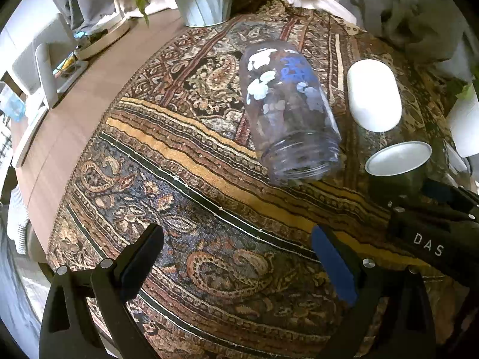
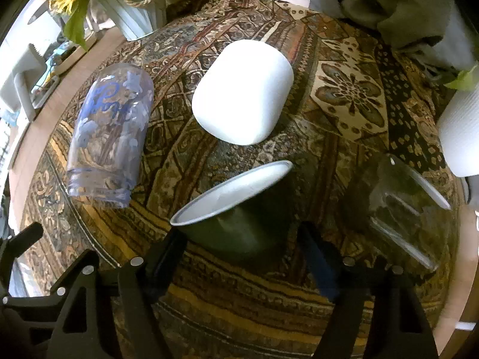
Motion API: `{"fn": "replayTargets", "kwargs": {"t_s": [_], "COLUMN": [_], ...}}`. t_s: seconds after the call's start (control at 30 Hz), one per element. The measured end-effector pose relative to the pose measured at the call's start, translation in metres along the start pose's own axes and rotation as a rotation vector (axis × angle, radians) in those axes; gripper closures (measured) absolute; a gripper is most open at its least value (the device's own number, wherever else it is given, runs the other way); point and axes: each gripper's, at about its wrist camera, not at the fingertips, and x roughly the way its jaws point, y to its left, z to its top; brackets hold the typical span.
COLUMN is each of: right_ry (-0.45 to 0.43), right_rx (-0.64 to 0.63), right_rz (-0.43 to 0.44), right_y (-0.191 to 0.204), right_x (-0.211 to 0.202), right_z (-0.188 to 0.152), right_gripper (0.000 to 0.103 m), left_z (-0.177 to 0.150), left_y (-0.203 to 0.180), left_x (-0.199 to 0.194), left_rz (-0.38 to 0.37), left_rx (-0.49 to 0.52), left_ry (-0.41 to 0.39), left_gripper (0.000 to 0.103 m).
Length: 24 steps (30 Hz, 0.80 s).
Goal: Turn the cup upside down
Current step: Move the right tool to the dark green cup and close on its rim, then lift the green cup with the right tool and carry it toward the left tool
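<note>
A dark green cup (image 2: 239, 224) with a white inside sits between the fingers of my right gripper (image 2: 242, 254), tilted so its rim faces up and left. The jaws stand on either side of its body and look shut on it. The cup also shows in the left wrist view (image 1: 398, 161), with the right gripper (image 1: 434, 218) behind it. My left gripper (image 1: 236, 257) is open and empty above the patterned cloth (image 1: 209, 209), short of a clear printed cup (image 1: 287, 113) standing upside down.
A white cup (image 2: 245, 89) stands upside down behind the green one. The clear printed cup (image 2: 110, 131) is at the left. A clear glass (image 2: 404, 209) stands right of my right gripper. A white ribbed vase (image 2: 134, 9) is at the back left, a white roll (image 2: 461, 125) at the right.
</note>
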Motion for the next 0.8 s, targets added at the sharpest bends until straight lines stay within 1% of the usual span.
{"fn": "replayTargets", "kwargs": {"t_s": [0.03,0.33,0.6,0.8], "right_ry": [0.001,-0.007,-0.025,-0.032], "right_rx": [-0.001,0.043,0.09,0.147], "right_rz": [0.004,-0.009,-0.022,-0.025], "right_y": [0.001,-0.003,0.0,0.005], "right_x": [0.001,0.0,-0.003,-0.01], "right_z": [0.001,-0.001,-0.009,-0.024], "right_gripper": [0.037,0.045,0.048,0.05], "left_z": [0.0,0.001,0.002,-0.001], "left_y": [0.0,0.002,0.005,0.014], "left_x": [0.0,0.003,-0.005,-0.009], "left_rz": [0.001,-0.001,-0.013,-0.029], "left_rx": [0.0,0.02,0.065,0.098], "left_ry": [0.0,-0.006,-0.036,-0.043], "left_gripper": [0.002,0.002,0.002,0.002]}}
